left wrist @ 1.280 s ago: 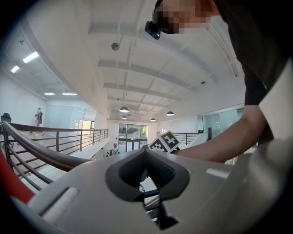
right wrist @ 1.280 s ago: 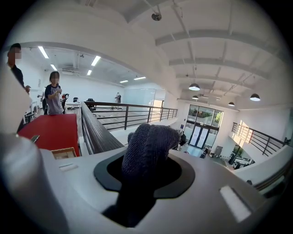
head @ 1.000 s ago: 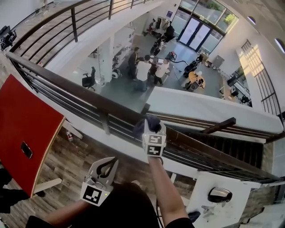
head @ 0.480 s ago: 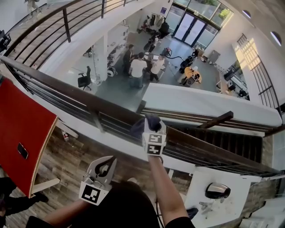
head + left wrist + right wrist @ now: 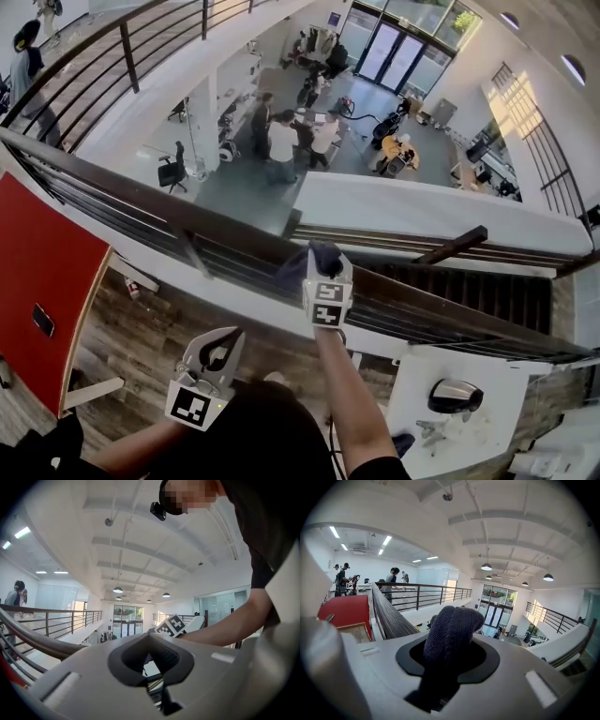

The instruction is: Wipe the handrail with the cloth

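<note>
In the head view the dark brown handrail runs from upper left to lower right, with horizontal bars under it. My right gripper rests on top of the rail, shut on a dark blue cloth that is bunched against the rail. In the right gripper view the cloth fills the jaws and the handrail stretches away to the left. My left gripper hangs lower, on my side of the rail and clear of it, shut and holding nothing. The left gripper view shows the handrail at left.
A red table with a phone stands at left, and a white table with small objects at lower right. Beyond the rail is a drop to a lower floor with several people. A person walks along the far railing.
My right gripper and the cloth have slid a little to the right along the handrail, away from the rail post. The left gripper has stayed put.
</note>
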Demonstrator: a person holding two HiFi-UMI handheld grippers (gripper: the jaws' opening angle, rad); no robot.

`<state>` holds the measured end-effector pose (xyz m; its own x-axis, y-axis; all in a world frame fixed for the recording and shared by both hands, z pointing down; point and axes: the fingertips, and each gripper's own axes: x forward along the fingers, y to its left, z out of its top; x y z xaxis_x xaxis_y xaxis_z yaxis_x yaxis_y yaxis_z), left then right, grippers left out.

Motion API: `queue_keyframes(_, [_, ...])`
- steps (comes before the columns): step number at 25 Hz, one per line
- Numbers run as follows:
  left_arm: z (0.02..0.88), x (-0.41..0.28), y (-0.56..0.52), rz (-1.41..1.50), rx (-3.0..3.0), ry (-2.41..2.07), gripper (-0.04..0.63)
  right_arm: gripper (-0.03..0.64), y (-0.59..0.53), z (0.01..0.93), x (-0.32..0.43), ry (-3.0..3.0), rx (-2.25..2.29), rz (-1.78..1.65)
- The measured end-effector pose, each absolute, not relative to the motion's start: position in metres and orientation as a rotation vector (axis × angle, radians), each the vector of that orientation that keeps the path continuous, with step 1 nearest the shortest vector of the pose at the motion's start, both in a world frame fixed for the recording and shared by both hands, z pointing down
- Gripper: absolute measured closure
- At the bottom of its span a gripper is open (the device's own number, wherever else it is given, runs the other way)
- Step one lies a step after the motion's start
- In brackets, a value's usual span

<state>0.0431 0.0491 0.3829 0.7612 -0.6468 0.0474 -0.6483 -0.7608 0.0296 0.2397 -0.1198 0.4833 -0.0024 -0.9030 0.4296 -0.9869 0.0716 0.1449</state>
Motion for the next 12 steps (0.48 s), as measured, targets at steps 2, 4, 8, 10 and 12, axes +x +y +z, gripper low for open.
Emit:
queue_keyframes(2, [0.384, 0.047, 0.052, 0.065, 2.911, -1.06, 0.597, 0.486, -0.116, 0.483, 0.245, -1.943, 1.872, 0.275])
queue_keyframes(4, [0.383, 0.05, 0.053, 0.063, 2.911, -1.054, 0.597, 0.486, -0.113, 0.483, 0.252, -1.936, 1.881, 0.272])
queue_keyframes(8, [0.382, 0.057, 0.056, 0.056, 2.919, -1.042, 0.597, 0.486, -0.107, 0.484, 0.267, -1.914, 1.908, 0.279])
queue_keyframes(10, [0.381, 0.06, 0.058, 0.061, 2.928, -1.037, 0.597, 0.486, -0.103, 0.484, 0.274, -1.908, 1.918, 0.288])
queue_keyframes(12, [0.381, 0.062, 0.06, 0.058, 2.925, -1.035, 0.597, 0.486, -0.099, 0.485, 0.281, -1.899, 1.928, 0.294])
